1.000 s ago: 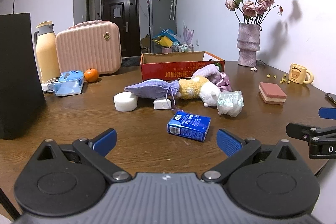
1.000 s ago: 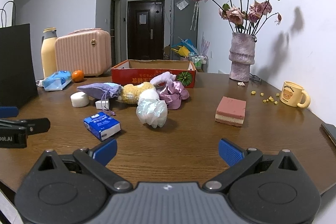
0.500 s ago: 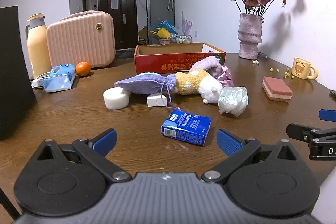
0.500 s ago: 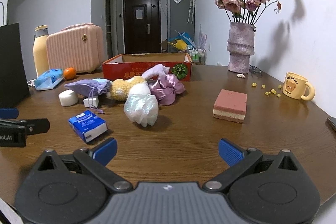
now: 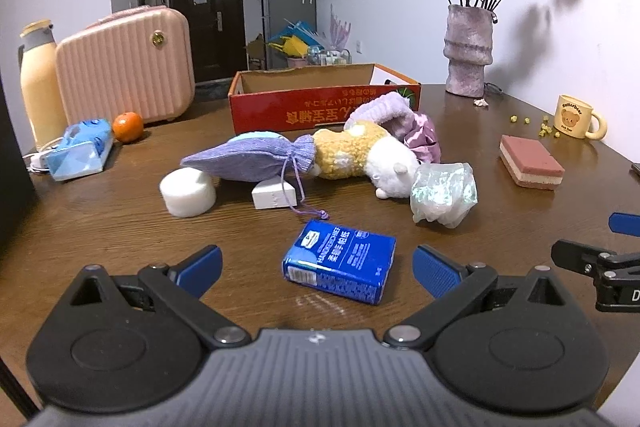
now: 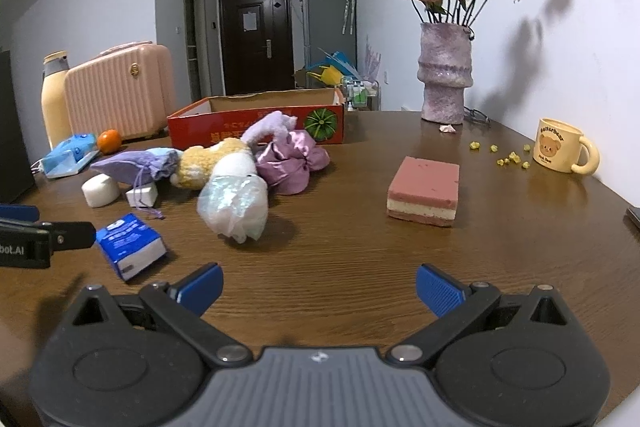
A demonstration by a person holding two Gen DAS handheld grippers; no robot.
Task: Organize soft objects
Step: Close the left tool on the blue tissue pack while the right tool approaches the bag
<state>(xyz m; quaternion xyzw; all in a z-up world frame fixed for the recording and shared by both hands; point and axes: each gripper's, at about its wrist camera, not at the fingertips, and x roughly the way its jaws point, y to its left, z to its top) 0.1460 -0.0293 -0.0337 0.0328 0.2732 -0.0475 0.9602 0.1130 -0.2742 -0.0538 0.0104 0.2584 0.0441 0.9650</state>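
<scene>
A blue tissue pack (image 5: 340, 261) lies on the wooden table between the wide-open fingers of my left gripper (image 5: 316, 267); it also shows in the right wrist view (image 6: 130, 245). Behind it lie a purple drawstring pouch (image 5: 248, 161), a yellow-and-white plush toy (image 5: 360, 157), a purple satin cloth (image 6: 290, 165) and a crumpled iridescent bag (image 6: 236, 203). A red cardboard box (image 5: 320, 103) stands open behind them. My right gripper (image 6: 318, 285) is open and empty, above bare table in front of the iridescent bag.
A pink-and-cream sponge (image 6: 424, 191), a yellow bear mug (image 6: 560, 151) and a vase of dried roses (image 6: 444, 75) stand to the right. A white round block (image 5: 188, 193), a small white box (image 5: 274, 195), an orange (image 5: 127, 127), a pink case (image 5: 124, 67) and a bottle (image 5: 40, 87) are on the left.
Both grippers have moved forward and lower toward the objects. The blue tissue pack now lies between my left gripper's fingers. Both stay open.
</scene>
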